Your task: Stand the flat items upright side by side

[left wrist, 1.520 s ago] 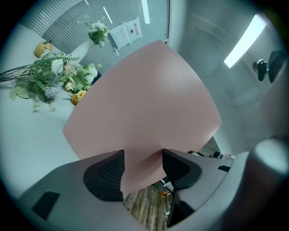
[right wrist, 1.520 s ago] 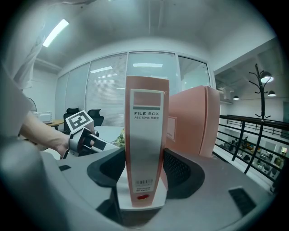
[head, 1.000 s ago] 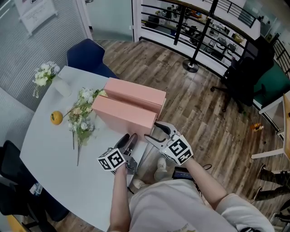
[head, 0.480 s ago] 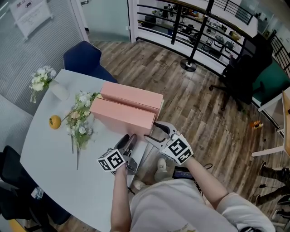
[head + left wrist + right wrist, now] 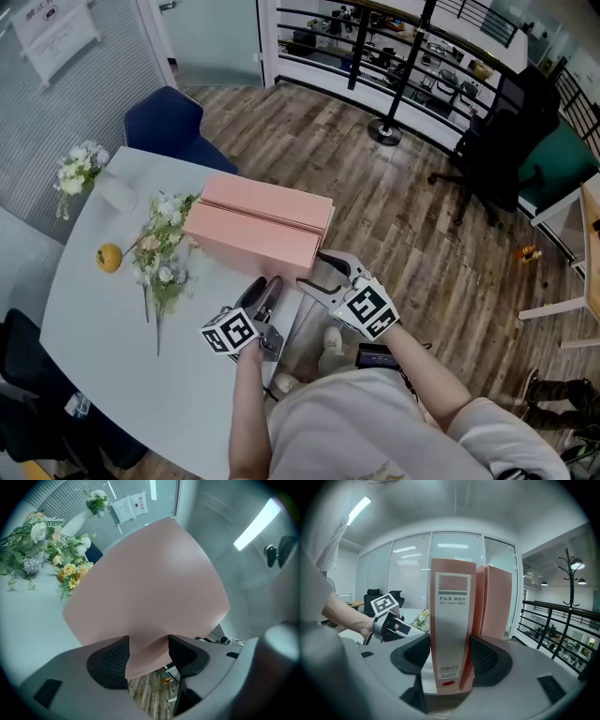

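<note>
Two pink file boxes stand upright side by side on the white table (image 5: 103, 328): the front box (image 5: 253, 246) and the back box (image 5: 267, 199). My right gripper (image 5: 314, 270) is at the front box's labelled spine (image 5: 451, 620). Its jaws lie flush against both sides, shut on it. The back box (image 5: 497, 602) rises just behind the right jaw. My left gripper (image 5: 267, 292) points at the front box's broad face (image 5: 150, 583) near its right end. Its jaws stand open, and only the face's lower corner shows between them.
A loose bunch of flowers (image 5: 159, 253) and an orange (image 5: 109, 257) lie left of the boxes. A small vase of white flowers (image 5: 75, 173) stands at the far left. A blue chair (image 5: 164, 127) is behind the table. The boxes' right ends reach the table edge above wooden floor.
The head view has drifted slightly, so everything sits a little further left. Boxes and both grippers keep their places.
</note>
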The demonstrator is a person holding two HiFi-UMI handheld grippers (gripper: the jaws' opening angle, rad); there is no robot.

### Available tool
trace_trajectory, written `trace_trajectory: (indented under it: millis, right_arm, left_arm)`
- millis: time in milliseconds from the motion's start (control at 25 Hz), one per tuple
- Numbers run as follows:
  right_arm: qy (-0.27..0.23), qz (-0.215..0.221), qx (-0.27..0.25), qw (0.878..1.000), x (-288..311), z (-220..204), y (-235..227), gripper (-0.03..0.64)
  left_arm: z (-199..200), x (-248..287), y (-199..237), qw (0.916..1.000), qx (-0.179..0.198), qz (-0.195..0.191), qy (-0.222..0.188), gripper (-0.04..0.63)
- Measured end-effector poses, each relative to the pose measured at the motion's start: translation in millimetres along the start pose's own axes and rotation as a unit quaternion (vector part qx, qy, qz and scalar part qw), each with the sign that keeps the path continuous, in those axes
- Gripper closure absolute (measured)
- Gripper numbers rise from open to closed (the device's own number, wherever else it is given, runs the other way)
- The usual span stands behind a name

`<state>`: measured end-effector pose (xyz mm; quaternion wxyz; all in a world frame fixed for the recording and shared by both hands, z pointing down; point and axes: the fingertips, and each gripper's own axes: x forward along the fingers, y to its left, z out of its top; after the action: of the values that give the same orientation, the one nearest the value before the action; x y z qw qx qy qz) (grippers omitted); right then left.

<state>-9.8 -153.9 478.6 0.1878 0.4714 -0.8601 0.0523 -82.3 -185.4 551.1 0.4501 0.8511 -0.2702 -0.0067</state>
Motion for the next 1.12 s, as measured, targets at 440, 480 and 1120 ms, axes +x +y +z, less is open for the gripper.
trace_trajectory:
  millis: [440,480,1120]
  right_arm:
    - [-0.012,-0.01,0.002,1.0,-2.3,-1.0,-6.1,0.339]
    - [-0.012,-0.012,0.002,1.0,-2.8,-1.3,-5.9,0.339]
    - [-0.027,-0.035,0.043,0.998,-18.1,-2.3,-7.7,0.339]
  left_arm:
    - [-1.6,4.4,-2.0,1.0,0.0,-0.004,0.004,0.335]
    - [-1.3,3.8,-2.5,1.0,0.0,-0.004,0.004,0.335]
    - [0.8,-2.1,-11.3,0.9999,0.011,-0.005,0.0,0.335]
